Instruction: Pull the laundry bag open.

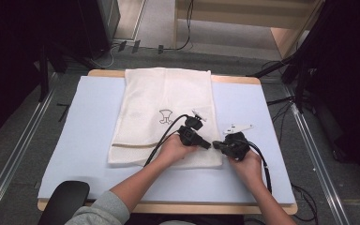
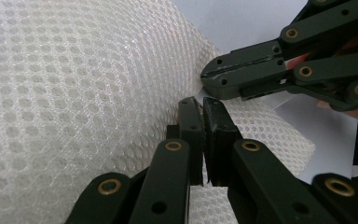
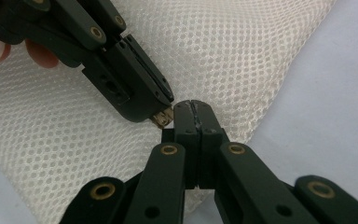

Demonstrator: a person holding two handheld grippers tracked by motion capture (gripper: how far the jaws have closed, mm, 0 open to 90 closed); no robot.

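A white mesh bag (image 1: 164, 98) with a small black emblem lies flat on the blue mat (image 1: 89, 122). Both grippers meet at its near right corner. My left gripper (image 1: 208, 145) (image 2: 200, 103) comes in from the left with its jaws shut, and a small brass zipper pull (image 3: 164, 117) sticks out at their tips. My right gripper (image 1: 216, 145) (image 3: 193, 105) faces it from the right, jaws pressed together on the bag's mesh edge (image 3: 223, 84). The two sets of tips almost touch. In the left gripper view the right gripper (image 2: 205, 74) sits just above my own jaws.
The mat covers a wooden table (image 1: 168, 207). A black chair back (image 1: 65, 201) stands at the near left corner. Cables (image 1: 281, 101) and metal floor rails (image 1: 316, 154) run along the right side; dark stands flank the table.
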